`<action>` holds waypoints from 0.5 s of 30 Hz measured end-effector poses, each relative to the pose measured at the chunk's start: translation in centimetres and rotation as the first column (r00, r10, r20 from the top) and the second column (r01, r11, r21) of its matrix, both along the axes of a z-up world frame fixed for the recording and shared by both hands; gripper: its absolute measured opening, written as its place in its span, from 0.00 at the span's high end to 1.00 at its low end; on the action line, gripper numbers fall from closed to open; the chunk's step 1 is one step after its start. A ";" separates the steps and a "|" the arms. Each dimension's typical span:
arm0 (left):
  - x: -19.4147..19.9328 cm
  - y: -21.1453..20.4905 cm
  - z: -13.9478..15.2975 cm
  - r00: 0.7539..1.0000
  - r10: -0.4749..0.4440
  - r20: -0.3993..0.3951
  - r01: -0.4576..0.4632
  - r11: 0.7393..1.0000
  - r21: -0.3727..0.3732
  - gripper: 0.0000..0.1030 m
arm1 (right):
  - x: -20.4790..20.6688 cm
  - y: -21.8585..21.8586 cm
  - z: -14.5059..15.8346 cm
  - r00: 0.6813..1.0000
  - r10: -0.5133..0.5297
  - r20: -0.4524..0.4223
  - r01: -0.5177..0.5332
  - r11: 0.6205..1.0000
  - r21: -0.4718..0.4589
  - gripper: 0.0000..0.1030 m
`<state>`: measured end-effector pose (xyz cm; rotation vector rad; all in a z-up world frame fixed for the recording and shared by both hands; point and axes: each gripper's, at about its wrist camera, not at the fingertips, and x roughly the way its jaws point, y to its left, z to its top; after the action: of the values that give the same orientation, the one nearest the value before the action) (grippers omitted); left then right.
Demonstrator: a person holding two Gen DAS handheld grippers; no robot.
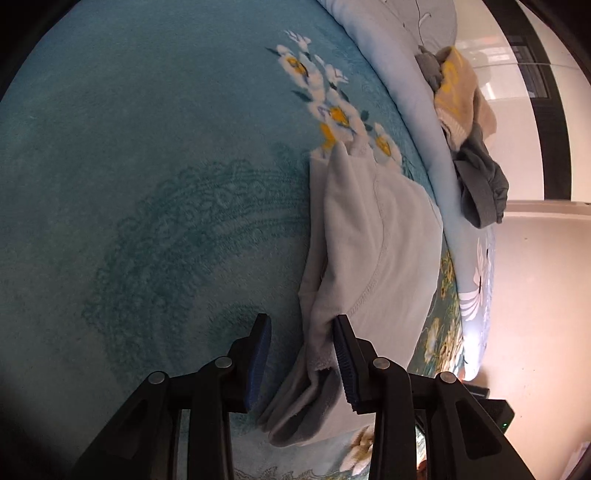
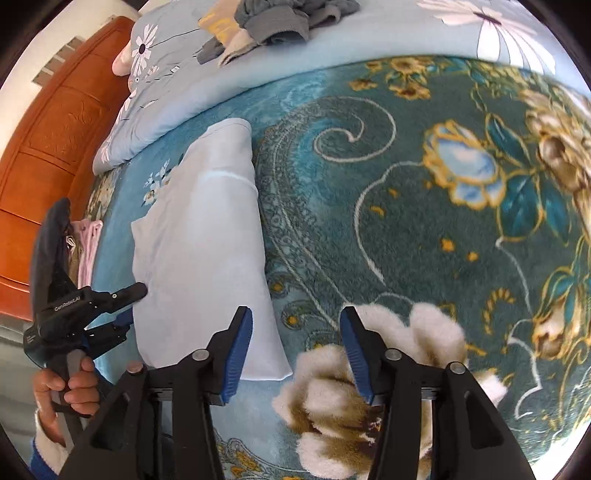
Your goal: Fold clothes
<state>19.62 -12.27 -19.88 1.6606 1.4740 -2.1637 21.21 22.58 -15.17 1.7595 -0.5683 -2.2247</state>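
Left hand-held gripper [image 1: 301, 363] angles down, released, astride folded garment [image 1: 373, 240]; right [image 2: 295, 354] released.

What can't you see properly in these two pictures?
- Left wrist view: the near end of the pale folded garment runs behind the left gripper; whether its fingers pinch the cloth is unclear.
- Right wrist view: the pile of unfolded clothes is cut off by the top edge.
- Right wrist view: nothing lies between the right gripper fingers; the blanket blurs at the right.
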 end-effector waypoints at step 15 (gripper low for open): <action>-1.1 -1.3 1.3 0.989 0.054 -0.140 -0.043 0.996 0.081 0.63 | -0.9 -2.9 -3.0 0.994 -0.001 0.106 0.016 0.990 -0.143 0.93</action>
<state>18.47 -13.54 -18.57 1.5027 1.6371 -2.2690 20.30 19.69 -18.12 1.8112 -0.7402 -2.0494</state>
